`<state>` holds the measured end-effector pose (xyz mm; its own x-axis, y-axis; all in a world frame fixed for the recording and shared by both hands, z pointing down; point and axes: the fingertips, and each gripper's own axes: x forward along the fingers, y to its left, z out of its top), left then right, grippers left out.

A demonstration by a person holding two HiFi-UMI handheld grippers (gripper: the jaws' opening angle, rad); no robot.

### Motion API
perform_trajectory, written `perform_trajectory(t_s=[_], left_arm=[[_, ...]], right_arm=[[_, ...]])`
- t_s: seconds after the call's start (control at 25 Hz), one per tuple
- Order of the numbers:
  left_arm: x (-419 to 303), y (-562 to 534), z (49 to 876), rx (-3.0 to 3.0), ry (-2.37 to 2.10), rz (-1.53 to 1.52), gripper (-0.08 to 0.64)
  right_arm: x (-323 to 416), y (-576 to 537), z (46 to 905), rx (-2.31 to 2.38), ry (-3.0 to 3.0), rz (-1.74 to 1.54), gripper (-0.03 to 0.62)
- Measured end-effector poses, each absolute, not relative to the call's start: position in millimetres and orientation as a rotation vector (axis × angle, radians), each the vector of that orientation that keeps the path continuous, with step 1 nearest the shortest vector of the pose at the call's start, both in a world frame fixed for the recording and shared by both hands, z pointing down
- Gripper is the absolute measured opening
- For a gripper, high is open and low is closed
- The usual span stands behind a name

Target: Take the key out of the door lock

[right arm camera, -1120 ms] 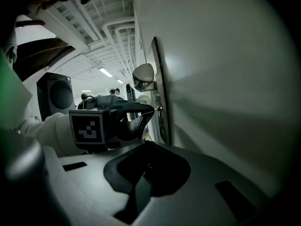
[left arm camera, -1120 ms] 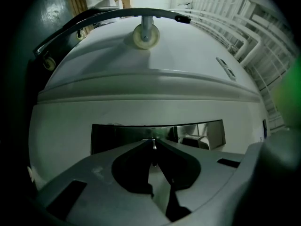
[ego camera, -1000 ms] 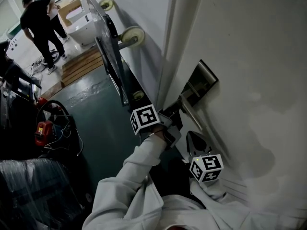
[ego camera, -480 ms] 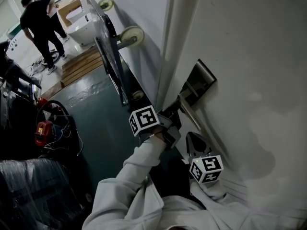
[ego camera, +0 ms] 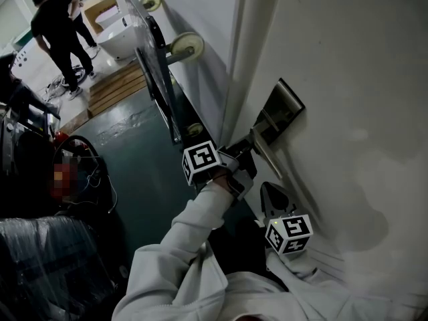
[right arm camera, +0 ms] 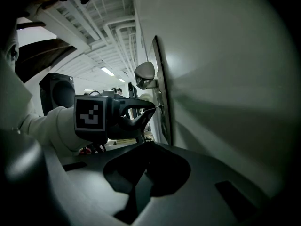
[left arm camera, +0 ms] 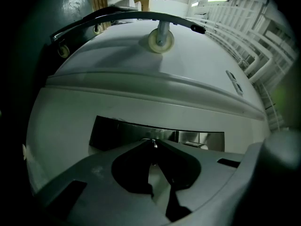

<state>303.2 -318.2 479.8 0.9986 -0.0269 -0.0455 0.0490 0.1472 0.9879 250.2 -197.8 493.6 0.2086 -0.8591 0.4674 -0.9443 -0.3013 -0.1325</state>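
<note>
White door fills the right side of the head view, above a dark green floor. Nearest the person, the right gripper hangs low beside the door with its jaws together and nothing between them. Just above it, the left gripper has its jaws pinched almost together on the key, which sticks out of the dark lock plate, the tips close against the plate. A lever handle juts from that plate beside the gripper. Farther along the wall leans a trolley, and beyond it stand two people.
</note>
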Motion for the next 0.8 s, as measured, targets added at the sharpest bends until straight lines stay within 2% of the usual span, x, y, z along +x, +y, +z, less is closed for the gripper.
perform_trajectory(t_s=[0.36, 0.8], left_arm=[[295, -320, 473, 1.703, 0.041, -0.053, 0.026], [262, -320, 468, 1.672, 0.042, -0.083, 0.026]], right_arm=[[250, -200, 497, 2.285, -1.744, 0.701, 0.052], [235, -205, 498, 2.263, -1.776, 0.682, 0.052]])
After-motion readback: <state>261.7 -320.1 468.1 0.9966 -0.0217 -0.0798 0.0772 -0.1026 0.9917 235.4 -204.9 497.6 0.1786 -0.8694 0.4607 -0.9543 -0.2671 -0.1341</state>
